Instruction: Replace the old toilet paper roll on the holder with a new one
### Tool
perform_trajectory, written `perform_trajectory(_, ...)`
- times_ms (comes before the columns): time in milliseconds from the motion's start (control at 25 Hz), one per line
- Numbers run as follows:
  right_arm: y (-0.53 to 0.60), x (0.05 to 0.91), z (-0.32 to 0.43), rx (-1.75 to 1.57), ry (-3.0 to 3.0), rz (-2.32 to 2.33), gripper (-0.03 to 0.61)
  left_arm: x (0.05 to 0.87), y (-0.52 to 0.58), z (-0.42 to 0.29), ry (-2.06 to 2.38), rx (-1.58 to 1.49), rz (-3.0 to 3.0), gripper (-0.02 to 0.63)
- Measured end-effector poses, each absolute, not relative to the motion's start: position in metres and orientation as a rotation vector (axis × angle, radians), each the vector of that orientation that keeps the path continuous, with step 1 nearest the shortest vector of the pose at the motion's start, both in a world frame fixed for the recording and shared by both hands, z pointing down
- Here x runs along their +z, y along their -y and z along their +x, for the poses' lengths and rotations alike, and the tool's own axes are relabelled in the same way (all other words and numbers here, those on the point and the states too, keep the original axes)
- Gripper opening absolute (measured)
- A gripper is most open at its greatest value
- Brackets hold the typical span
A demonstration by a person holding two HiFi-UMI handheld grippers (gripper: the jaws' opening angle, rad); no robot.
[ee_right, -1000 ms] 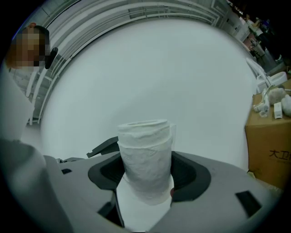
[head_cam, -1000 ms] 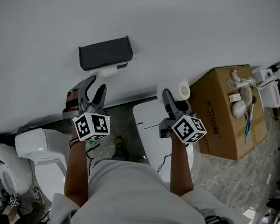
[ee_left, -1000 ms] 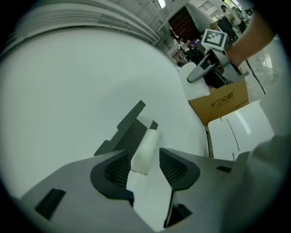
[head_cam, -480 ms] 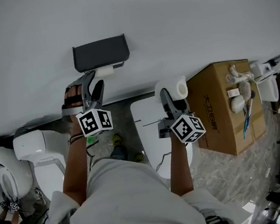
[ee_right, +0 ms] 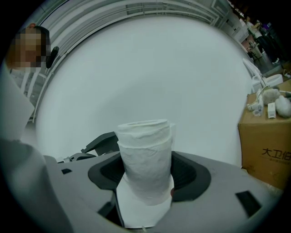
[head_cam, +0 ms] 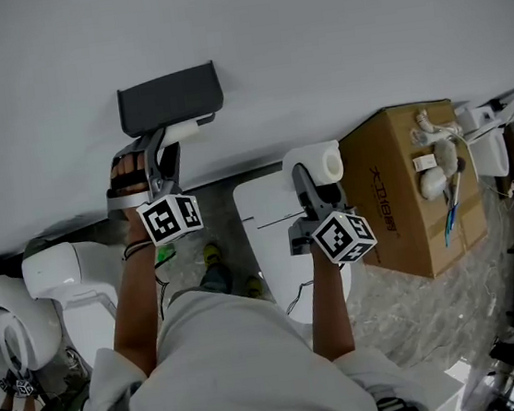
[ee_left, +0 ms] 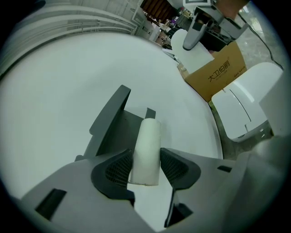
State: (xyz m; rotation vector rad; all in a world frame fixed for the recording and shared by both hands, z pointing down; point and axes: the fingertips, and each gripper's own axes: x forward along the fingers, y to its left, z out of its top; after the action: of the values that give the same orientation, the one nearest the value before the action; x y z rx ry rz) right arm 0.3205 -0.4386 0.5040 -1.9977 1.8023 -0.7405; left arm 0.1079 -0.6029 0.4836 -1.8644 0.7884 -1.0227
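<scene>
A dark grey holder (head_cam: 169, 97) is fixed to the white wall, with the thin white old roll (head_cam: 187, 127) under it. My left gripper (head_cam: 164, 149) reaches up to it. In the left gripper view the old roll (ee_left: 148, 136) lies between the two pads of that gripper (ee_left: 145, 161), which stand wide at either side of it; I see no squeeze. The holder (ee_left: 109, 123) rises behind it. My right gripper (head_cam: 314, 181) is shut on a full new toilet paper roll (head_cam: 318, 161), held upright between its pads (ee_right: 145, 154), right of the holder.
A cardboard box (head_cam: 413, 190) with small items on top stands at the right. A white toilet lid (head_cam: 274, 230) is below the right gripper, and another white toilet (head_cam: 60, 271) sits at the left. The wall fills the upper part.
My left gripper has moved up to the holder and rolled a little, and its jaws now straddle the old roll. The right gripper and its new roll have stayed put.
</scene>
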Motion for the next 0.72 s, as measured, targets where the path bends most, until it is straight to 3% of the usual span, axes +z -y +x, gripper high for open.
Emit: perform_trajectory(720,0.405,0.517,0.343,-0.773,-1.704,-2.031,0.305,0.486,0.590,0.175,-0.671,-0.928,-1.912,0.210)
